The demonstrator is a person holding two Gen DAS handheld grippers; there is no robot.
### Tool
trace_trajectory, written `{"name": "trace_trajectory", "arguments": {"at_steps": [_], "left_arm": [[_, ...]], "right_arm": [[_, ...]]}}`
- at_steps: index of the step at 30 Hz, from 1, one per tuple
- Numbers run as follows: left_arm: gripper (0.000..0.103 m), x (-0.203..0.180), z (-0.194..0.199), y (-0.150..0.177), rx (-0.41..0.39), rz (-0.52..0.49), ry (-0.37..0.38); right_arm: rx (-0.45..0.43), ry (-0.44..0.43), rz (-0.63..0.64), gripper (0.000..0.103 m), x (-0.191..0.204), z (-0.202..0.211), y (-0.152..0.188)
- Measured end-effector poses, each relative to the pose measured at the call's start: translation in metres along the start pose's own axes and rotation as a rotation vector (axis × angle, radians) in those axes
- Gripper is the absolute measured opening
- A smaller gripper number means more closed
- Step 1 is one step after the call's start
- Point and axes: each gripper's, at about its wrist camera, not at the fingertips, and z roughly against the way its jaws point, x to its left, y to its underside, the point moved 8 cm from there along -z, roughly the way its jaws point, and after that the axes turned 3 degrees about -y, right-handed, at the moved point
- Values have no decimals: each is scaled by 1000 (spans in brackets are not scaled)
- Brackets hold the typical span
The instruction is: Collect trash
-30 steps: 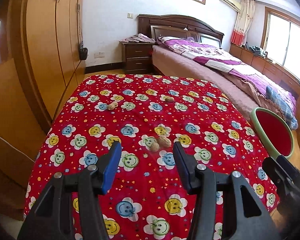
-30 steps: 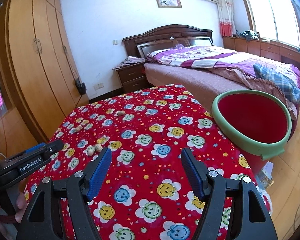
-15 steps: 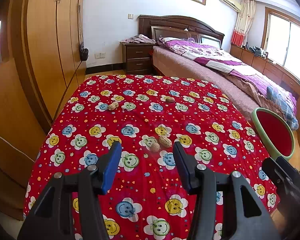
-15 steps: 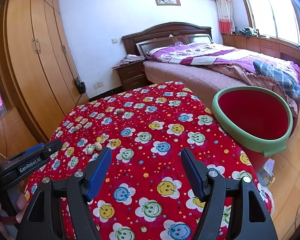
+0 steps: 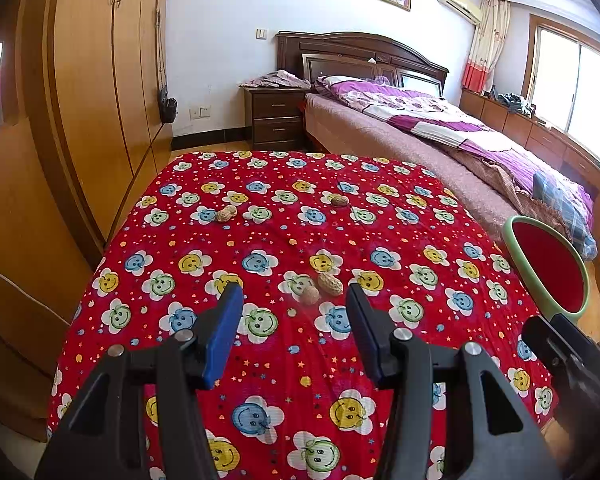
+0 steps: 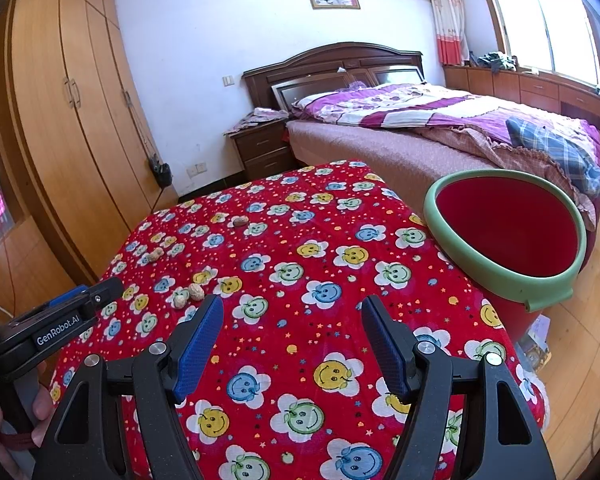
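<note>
Red smiley-flower tablecloth (image 5: 284,360) fills mid-frame, where our spread, empty left gripper (image 5: 294,320) points at two tan peanut shells (image 5: 320,288) just above, nearer than our open right gripper (image 6: 292,336).

A home bedroom: made bed (image 5: 440,128), nightstand (image 5: 276,120), wooden wardrobe (image 5: 100,80).

Red tablecloth (image 5: 284,360) lies flat and bare between both grippers and the near peanuts (image 5: 323,287); nothing blocks a forward reach. At the right table edge the red bin (image 6: 504,236) stands with its mouth unobstructed
</note>
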Motion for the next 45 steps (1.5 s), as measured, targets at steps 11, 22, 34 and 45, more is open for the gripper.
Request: {"name": "trace_trajectory", "arguments": {"at_steps": [11,22,34,45], "left_arm": [[53,0,0,0,0,-1,0],[53,0,0,0,-1,-1,1],[53,1,4,-6,-20,2,3],[53,3,8,-9,-25,3,0]], "right_arm": [[1,0,-1,73,0,0,0],[1,0,-2,73,0,0,-1],[-10,-1,-10,73,2,2,2],[-12,-2,-14,73,3,4,1]]}}
